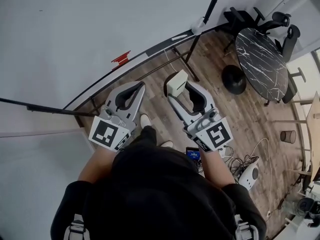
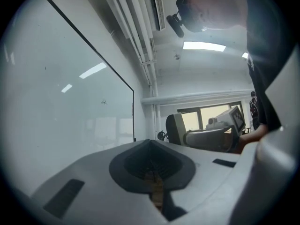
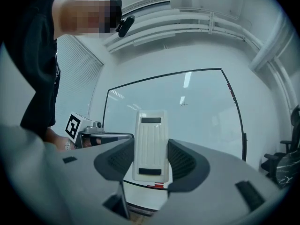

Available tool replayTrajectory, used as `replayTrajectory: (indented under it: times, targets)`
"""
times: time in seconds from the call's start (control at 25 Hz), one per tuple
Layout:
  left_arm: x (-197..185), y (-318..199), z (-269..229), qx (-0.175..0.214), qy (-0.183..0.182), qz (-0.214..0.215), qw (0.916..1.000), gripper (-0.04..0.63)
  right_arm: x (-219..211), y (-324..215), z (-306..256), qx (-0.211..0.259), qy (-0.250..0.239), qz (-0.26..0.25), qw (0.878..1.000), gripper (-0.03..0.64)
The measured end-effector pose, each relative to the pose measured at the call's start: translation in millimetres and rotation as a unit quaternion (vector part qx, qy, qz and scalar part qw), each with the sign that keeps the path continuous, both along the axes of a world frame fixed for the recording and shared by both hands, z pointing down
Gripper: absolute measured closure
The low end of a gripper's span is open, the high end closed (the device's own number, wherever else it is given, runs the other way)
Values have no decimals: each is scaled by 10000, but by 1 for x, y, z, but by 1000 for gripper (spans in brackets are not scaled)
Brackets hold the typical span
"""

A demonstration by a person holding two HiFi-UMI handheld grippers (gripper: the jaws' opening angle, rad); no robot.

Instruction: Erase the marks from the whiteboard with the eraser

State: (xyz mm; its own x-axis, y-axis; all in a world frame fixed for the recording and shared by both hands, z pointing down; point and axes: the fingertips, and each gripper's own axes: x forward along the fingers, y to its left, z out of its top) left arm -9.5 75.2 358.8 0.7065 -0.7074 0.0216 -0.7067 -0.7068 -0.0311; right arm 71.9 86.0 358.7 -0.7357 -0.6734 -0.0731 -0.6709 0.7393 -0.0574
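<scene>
Gripping the white eraser (image 3: 150,144) by its long sides, the right gripper (image 3: 151,162) has its jaws closed partway, clamped on it; the eraser stands upright, facing the whiteboard (image 3: 197,111), and in the head view it hangs over the wooden floor (image 1: 235,119), apart from the board's lower edge; a small dark mark (image 3: 183,103) shows on the board above it; the left gripper (image 2: 152,168) is beside the right, jaws pressed together, holding nothing.
</scene>
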Motion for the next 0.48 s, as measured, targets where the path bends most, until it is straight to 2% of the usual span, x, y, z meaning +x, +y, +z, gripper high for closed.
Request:
replayTrajectory:
  times: [0.28,0.48]
  targets:
    - [-22,-68,-8,66,112,-91,9999,591,-21,-67,-11,27,153,70,9999,394]
    - [-41,-113,-10,53,151,29,9999,591,-45,-114,-14,34,136,92,9999,394]
